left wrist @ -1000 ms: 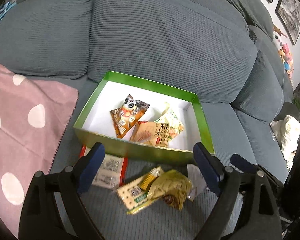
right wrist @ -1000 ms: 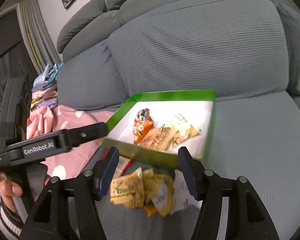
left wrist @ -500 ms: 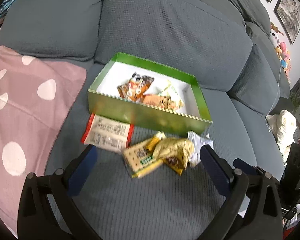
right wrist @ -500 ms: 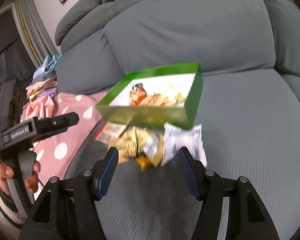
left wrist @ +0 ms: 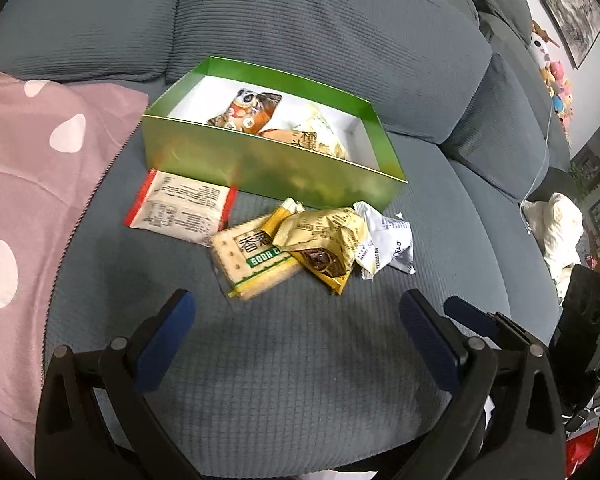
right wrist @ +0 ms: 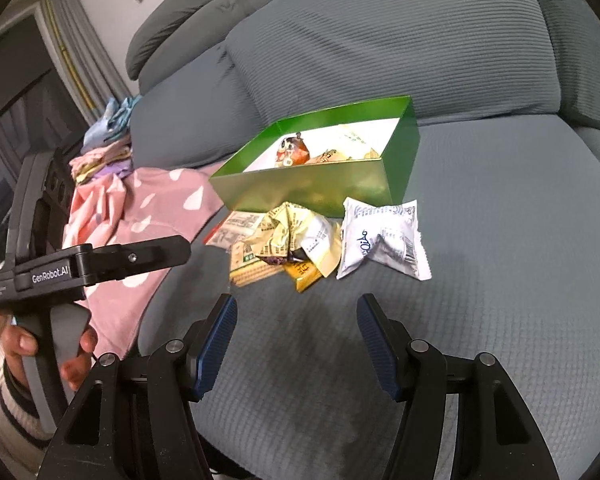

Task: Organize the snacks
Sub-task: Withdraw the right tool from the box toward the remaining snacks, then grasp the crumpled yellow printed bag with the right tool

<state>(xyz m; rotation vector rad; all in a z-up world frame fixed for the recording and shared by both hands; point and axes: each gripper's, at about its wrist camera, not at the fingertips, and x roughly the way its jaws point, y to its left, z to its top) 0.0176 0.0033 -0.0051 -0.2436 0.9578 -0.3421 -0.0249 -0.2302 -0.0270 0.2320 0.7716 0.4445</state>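
A green box [left wrist: 260, 164] [right wrist: 312, 188] sits on the grey sofa seat and holds three snack packets, one with a panda print [left wrist: 248, 110]. In front of it lie loose snacks: a red-edged white packet [left wrist: 180, 208], a soda cracker pack [left wrist: 252, 260] [right wrist: 252, 268], a crumpled yellow packet [left wrist: 320, 240] [right wrist: 296, 236] and a white packet [left wrist: 388, 244] [right wrist: 384, 236]. My left gripper [left wrist: 296, 312] is open and empty, short of the pile. My right gripper [right wrist: 296, 316] is open and empty, near the pile's front.
A pink dotted blanket [left wrist: 24, 184] [right wrist: 140, 216] covers the seat to the left. Sofa back cushions [left wrist: 300, 32] rise behind the box. The hand-held left gripper body [right wrist: 72, 272] shows at the left of the right wrist view.
Both grippers have pulled back and away from the box. The loose snacks now lie farther ahead of the fingers. The box and snacks have not moved.
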